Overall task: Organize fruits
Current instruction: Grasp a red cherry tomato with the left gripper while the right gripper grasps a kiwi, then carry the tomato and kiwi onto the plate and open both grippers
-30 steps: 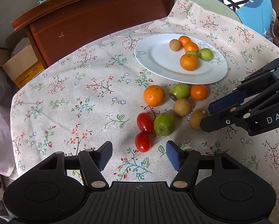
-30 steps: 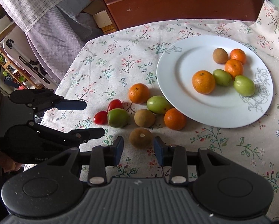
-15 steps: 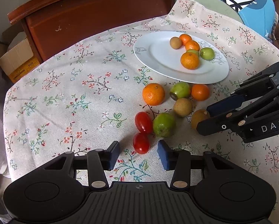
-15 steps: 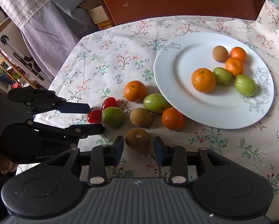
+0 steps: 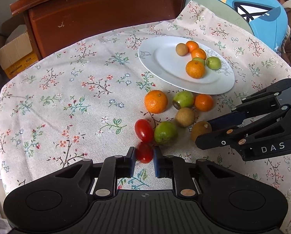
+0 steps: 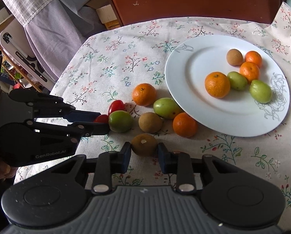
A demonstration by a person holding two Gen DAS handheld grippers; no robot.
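The left gripper (image 5: pixel 144 154) has its fingers (image 5: pixel 131 159) clamped on a red cherry tomato (image 5: pixel 144 152), which lies at the near end of the loose fruit group on the floral-clothed surface (image 5: pixel 71 101). A second cherry tomato (image 5: pixel 144 130) sits just beyond it, touching a green fruit (image 5: pixel 165 133).

The right gripper (image 6: pixel 144 149) has its fingers (image 6: pixel 126 154) closing around a brown round fruit (image 6: pixel 144 144) resting on the cloth; the fruit sits between the pads, with a slight gap visible on the left side, so firm contact cannot be confirmed.

Other loose fruit on the cloth, between the grippers and the plate: a large orange (image 6: pixel 144 94), a green fruit (image 6: pixel 166 108) at the plate's rim, a brown fruit (image 6: pixel 150 122) and a smaller orange (image 6: pixel 184 124).

The white plate (image 6: pixel 196 105) lies at the far right of the surface. It carries three oranges, two green fruits and one brown fruit.

A dark wooden cabinet (image 5: pixel 98 11) stands beyond the far edge of the surface.
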